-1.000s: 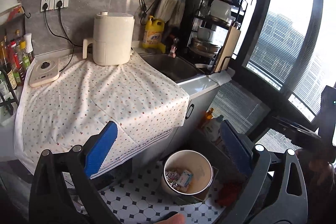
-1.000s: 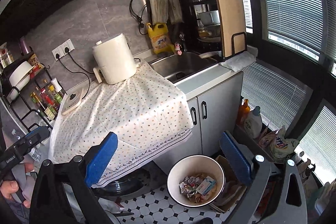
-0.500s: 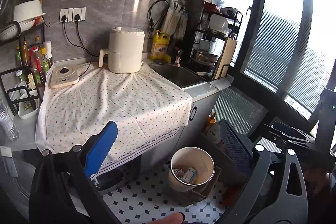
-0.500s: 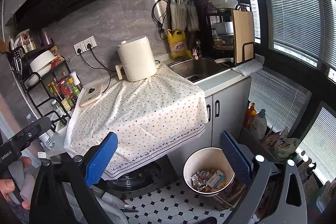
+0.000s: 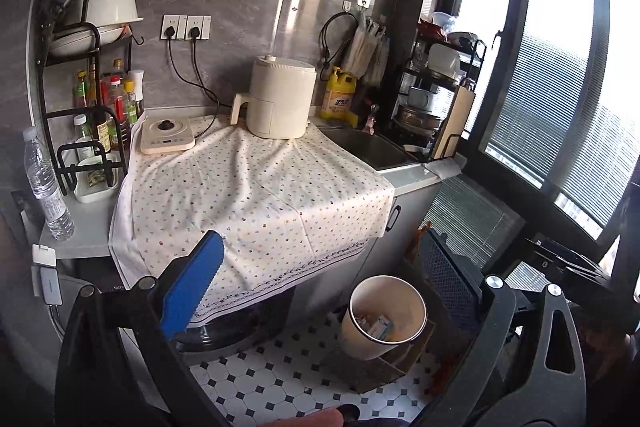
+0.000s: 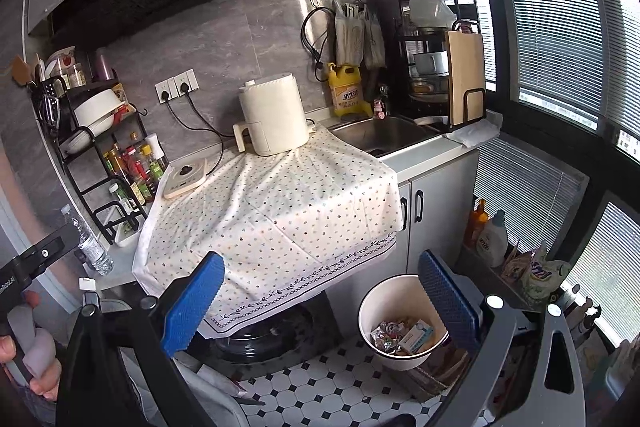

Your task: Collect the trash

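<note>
A white trash bin (image 5: 384,315) stands on the tiled floor below the counter, with wrappers and a small box (image 6: 404,337) inside; it also shows in the right wrist view (image 6: 376,307). My left gripper (image 5: 320,283) is open and empty, held high above the floor, back from the counter. My right gripper (image 6: 320,287) is open and empty, at a similar height. The dotted cloth (image 5: 256,195) covering the counter is bare of trash; it shows in the right wrist view too (image 6: 276,211).
A cream air fryer (image 5: 280,103), a small cooktop (image 5: 166,139), a spice rack (image 5: 96,107), a water bottle (image 5: 46,187), a sink (image 6: 384,135) and a dish rack (image 6: 440,67) line the counter. Detergent bottles (image 6: 490,235) stand by the window.
Both grippers have pulled back and risen away from the bin and counter, so more of the kitchen shows. Both have stayed open and empty.
</note>
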Demonstrator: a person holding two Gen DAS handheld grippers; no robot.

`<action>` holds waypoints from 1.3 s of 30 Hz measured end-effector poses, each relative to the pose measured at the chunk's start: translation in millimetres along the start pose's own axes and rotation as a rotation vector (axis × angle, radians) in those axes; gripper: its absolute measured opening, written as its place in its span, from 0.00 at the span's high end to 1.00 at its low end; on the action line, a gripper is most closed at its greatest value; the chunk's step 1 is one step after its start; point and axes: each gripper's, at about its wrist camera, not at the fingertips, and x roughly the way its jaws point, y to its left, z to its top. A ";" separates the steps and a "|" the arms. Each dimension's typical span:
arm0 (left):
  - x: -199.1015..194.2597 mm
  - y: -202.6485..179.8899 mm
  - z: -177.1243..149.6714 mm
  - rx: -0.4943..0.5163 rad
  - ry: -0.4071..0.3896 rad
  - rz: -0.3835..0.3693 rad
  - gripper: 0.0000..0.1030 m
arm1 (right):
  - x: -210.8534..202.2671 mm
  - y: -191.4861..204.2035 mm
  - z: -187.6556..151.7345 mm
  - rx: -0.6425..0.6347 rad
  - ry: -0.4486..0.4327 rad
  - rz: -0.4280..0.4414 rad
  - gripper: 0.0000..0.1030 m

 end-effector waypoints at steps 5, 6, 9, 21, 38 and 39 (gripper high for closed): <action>-5.2 3.1 3.9 0.006 -0.018 0.008 0.06 | -1.2 5.8 -0.3 -0.014 0.007 0.001 0.08; -5.9 4.0 4.6 0.004 -0.023 0.007 0.06 | -0.9 6.2 -0.1 -0.019 0.008 0.001 0.08; -3.6 4.4 7.4 0.007 -0.025 0.014 0.06 | 1.2 5.6 0.9 -0.019 0.014 0.002 0.08; 0.7 3.5 14.1 0.008 -0.035 0.001 0.06 | 12.0 11.3 7.9 -0.022 0.027 0.024 0.08; 6.3 11.0 15.8 -0.005 -0.032 0.015 0.06 | 23.3 22.4 10.0 -0.035 0.036 0.040 0.08; 6.5 10.7 15.6 -0.005 -0.030 0.017 0.06 | 24.1 23.1 9.9 -0.033 0.036 0.039 0.08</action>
